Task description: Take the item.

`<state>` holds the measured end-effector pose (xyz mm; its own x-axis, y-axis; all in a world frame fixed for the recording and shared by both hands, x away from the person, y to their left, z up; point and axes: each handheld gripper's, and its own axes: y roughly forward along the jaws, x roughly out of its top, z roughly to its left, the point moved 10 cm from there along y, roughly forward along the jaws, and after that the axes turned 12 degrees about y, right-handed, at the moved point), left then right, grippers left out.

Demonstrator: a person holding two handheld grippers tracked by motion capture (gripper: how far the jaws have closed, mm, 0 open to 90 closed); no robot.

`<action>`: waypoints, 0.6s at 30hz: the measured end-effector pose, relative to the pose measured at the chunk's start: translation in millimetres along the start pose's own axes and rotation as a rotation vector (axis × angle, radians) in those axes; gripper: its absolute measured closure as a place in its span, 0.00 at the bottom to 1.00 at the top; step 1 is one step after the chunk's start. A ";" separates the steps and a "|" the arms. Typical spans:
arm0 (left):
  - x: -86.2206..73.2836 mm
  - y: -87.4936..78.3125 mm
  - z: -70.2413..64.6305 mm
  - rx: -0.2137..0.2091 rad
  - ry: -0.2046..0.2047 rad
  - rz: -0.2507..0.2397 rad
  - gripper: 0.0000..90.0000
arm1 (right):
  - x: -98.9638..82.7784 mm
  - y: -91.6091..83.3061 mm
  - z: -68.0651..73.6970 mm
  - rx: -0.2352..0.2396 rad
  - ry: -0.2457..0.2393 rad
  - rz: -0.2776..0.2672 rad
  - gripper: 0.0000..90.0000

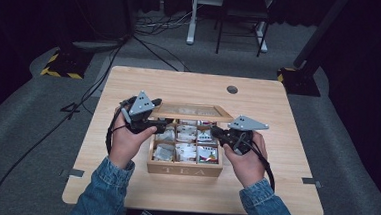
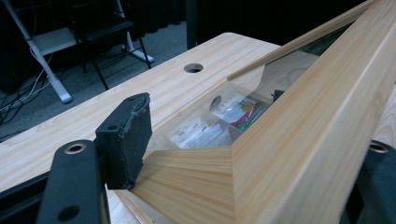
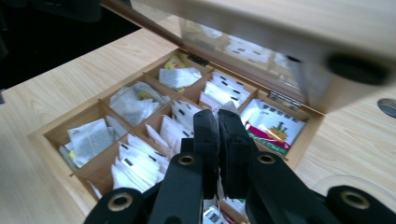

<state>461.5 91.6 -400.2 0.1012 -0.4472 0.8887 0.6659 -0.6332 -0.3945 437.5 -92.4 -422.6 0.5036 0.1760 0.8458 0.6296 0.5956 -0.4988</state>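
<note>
A wooden tea box (image 1: 184,170) marked TEA stands mid-table, its glass-paned lid (image 1: 190,111) raised toward the back. My left gripper (image 1: 160,123) is shut on the lid's left wooden frame (image 2: 303,140); one black pad (image 2: 126,140) presses the wood, and the other jaw sits on the far side. My right gripper (image 1: 214,133) hovers over the box's right compartments with its jaws (image 3: 218,116) shut together. A white corner peeks past the tips; I cannot tell whether it is pinched. White tea bags (image 3: 140,102) fill the compartments, and a green and red packet (image 3: 273,126) lies in one.
The light wooden table (image 1: 273,192) has a round cable hole (image 1: 232,89) behind the box. Beyond the far edge are cables on grey carpet, a white desk leg (image 1: 191,17) and a black chair frame (image 1: 239,20). Yellow-striped stand bases (image 1: 61,64) sit at both far corners.
</note>
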 end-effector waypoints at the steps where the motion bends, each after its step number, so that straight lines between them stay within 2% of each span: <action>1: 0.0 0.0 0.0 0.000 0.000 0.000 0.33 | 0.0 -0.7 -2.2 -0.005 0.005 -0.001 0.97; 9: 0.2 0.1 0.2 -0.002 -0.003 -0.001 0.33 | 3.5 -5.4 -23.5 -0.043 0.035 -0.033 0.97; 18: 0.7 0.4 0.8 -0.001 -0.001 -0.003 0.33 | 1.7 -6.5 -54.6 -0.115 0.061 -0.045 0.97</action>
<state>462.4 91.5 -399.6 0.1001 -0.4444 0.8902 0.6658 -0.6350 -0.3918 466.5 -138.7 -428.3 0.5057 0.1012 0.8567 0.7147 0.5071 -0.4817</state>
